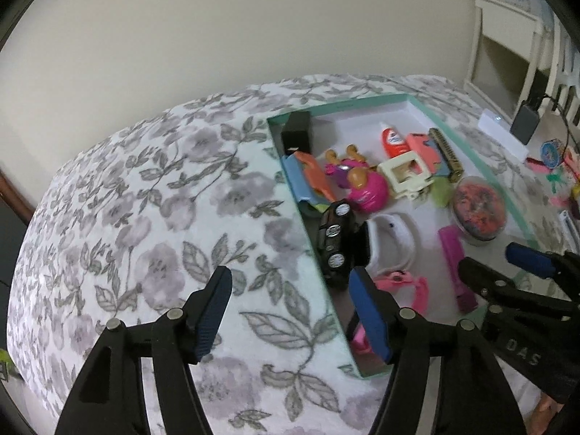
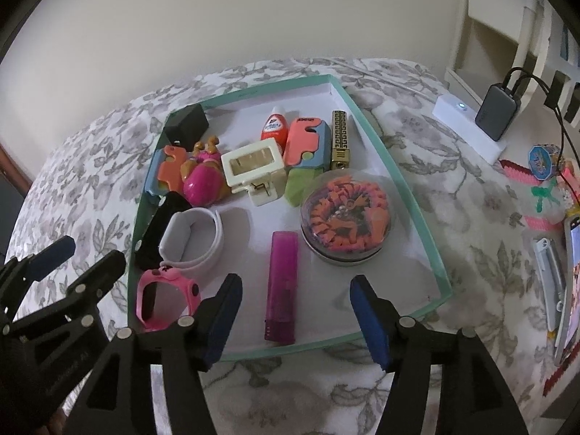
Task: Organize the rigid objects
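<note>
Both grippers held empty over the green-rimmed tray on the floral cloth.

Left gripper was seen at the tray's near left edge, jaws wide, nothing held; right gripper hovered at the tray's near edge, jaws wide, empty. Inside the tray: purple lighter just ahead of the right jaws, round tin right of it, pink watch in the near left corner, black toy car along the left wall.
</note>
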Demonstrator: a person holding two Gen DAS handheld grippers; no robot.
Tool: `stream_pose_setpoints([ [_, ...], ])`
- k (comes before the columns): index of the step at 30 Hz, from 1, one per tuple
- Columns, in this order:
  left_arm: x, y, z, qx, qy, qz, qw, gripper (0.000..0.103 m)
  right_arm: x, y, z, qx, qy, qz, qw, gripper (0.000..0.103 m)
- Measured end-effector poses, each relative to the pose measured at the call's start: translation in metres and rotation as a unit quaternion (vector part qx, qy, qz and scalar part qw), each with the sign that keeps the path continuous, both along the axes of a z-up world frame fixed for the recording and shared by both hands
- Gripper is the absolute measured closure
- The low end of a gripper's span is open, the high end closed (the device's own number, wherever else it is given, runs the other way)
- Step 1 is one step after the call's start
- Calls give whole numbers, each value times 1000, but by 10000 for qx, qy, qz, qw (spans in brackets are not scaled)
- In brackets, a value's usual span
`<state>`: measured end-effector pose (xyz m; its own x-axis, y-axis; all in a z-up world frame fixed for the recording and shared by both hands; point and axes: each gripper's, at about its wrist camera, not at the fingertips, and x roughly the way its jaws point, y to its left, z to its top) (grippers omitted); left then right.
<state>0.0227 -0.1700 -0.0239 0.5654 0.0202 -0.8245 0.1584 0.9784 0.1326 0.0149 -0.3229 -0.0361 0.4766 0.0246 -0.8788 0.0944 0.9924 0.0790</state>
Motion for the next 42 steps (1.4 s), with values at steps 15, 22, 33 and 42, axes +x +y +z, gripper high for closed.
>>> stream_pose_setpoints([
  [15, 8, 20, -14, -182, 249, 339, 9989, 18, 1, 2, -2, -96, -66, 81, 9999, 15],
  [22, 10, 25, -16, -359, 297, 395, 9981, 17, 1, 3, -2, -208, -127, 105, 9996, 0],
  [33, 12, 28, -19, -449, 373, 398, 9975, 17, 2, -1, -3, -215, -117, 8, 9997, 0],
  [42, 10, 29, -19, -568, 379, 356, 9970, 17, 2, 0, -4, -197, -91, 56, 9997, 0],
])
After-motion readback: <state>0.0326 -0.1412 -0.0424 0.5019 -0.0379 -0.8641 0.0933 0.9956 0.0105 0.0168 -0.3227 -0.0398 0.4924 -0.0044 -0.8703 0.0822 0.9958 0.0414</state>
